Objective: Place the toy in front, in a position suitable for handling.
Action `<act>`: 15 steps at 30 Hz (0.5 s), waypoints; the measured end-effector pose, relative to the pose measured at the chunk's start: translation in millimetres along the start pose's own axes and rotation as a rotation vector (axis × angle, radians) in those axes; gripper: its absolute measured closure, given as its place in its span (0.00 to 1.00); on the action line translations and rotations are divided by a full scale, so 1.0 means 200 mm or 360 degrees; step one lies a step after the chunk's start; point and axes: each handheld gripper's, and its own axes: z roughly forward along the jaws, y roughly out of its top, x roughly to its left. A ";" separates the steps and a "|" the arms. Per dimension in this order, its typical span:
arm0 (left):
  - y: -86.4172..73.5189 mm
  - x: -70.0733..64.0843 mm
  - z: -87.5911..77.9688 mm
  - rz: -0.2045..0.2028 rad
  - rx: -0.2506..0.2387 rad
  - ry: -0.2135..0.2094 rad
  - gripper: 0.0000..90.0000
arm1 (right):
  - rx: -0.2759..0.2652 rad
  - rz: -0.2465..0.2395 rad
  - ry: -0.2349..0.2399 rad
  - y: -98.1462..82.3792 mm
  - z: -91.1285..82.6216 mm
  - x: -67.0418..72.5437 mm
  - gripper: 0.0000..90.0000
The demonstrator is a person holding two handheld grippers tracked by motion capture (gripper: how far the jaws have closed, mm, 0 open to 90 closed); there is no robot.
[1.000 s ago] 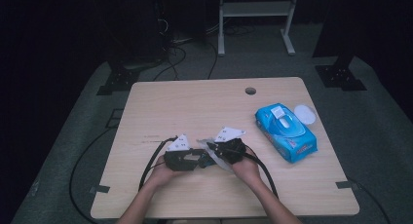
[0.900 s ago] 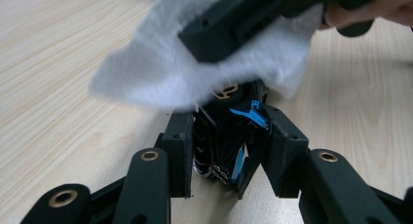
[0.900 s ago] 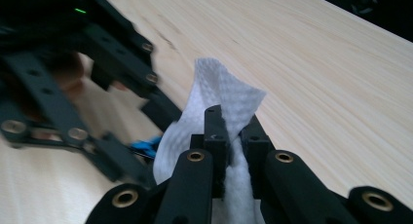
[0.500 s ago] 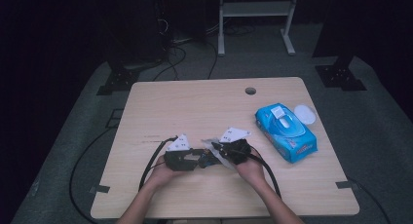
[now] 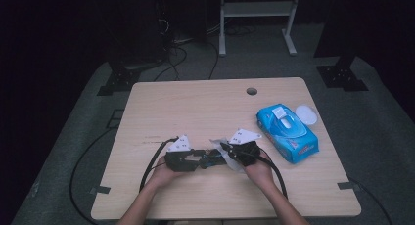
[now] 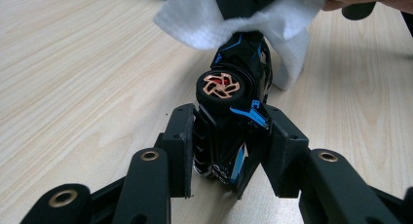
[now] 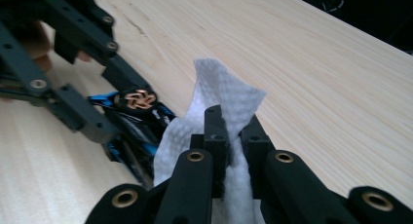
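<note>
- Work in hand: toy car [image 6: 233, 112] is being wiped w/ a white wipe [image 7: 219, 107]; judged mid-task, wiping stage underway.
- Left gripper [image 6: 229, 151] is closed on the toy car; black/blue body is clamped btwn both jaws, copper-spoked wheel [image 6: 221, 85] is seen just above the jaws, so the car is held on its side.
- Right gripper [image 7: 233, 136] is clamped shut on the wipe; the sheet is pinched btwn the jaws and sticks up past them.
- In the high view, left gripper [image 5: 188, 159] and right gripper [image 5: 234, 152] are met nose to nose, toy car [image 5: 211, 159] btwn them, at the table's [image 5: 195, 107] near edge, about mid-width.
- Wipe is draped over the far end of the car, touching it; the end near the left jaws is left uncovered.
- Done, as judged: wipe is taken out, car is picked up, contact is made.
- Left, as judged: rest of the body and wheels to be wiped; then car to be set down and wipe dropped. How clean the car is cannot be told.
- Blue wipes pack [image 5: 287, 132] is lying well right of the car, w/ a round white lid [image 5: 306, 114] just beside the pack's far corner; whether the pack flap is shut cannot be told.
</note>
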 end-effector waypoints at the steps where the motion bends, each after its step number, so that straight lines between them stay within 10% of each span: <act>1: 0.00 0.00 0.00 0.0001 0.0001 0.0001 0.66 | 0.0000 -0.0021 -0.0001 0.00 0.00 0.01 0.94; 15: 0.00 0.00 0.00 -0.0014 -0.0009 -0.0001 0.66 | -0.0022 0.0029 -0.0028 -0.05 -0.06 -0.02 0.94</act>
